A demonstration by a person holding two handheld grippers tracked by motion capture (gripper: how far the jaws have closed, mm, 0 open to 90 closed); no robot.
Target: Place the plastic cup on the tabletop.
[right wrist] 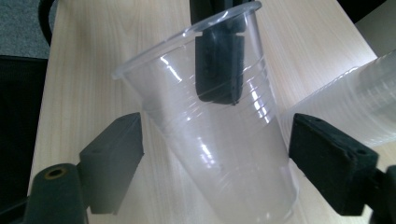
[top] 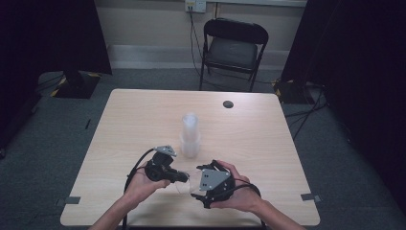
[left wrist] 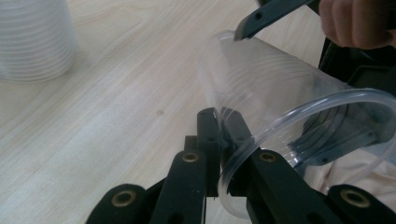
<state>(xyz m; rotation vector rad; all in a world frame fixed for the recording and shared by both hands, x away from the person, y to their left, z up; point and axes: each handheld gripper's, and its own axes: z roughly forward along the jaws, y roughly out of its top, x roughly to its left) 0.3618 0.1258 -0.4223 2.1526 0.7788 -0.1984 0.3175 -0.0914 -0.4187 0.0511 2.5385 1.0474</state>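
Clear plastic cup [right wrist: 219, 126]: our left hand-held gripper [left wrist: 223, 133] pinches its rim, presenting it between our right hand-held gripper's [right wrist: 215, 158] wide-open, untouching jaws for handover.

L gripper [top: 184, 177] clamped, R gripper [top: 195, 184] agape

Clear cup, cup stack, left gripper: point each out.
clear cup [right wrist: 219, 140], right gripper view, on its side wall.
cup stack [top: 190, 136], high view, mid-height of the stack.
left gripper [left wrist: 219, 128], left gripper view, between the jaw tips pinching the cup's rim.
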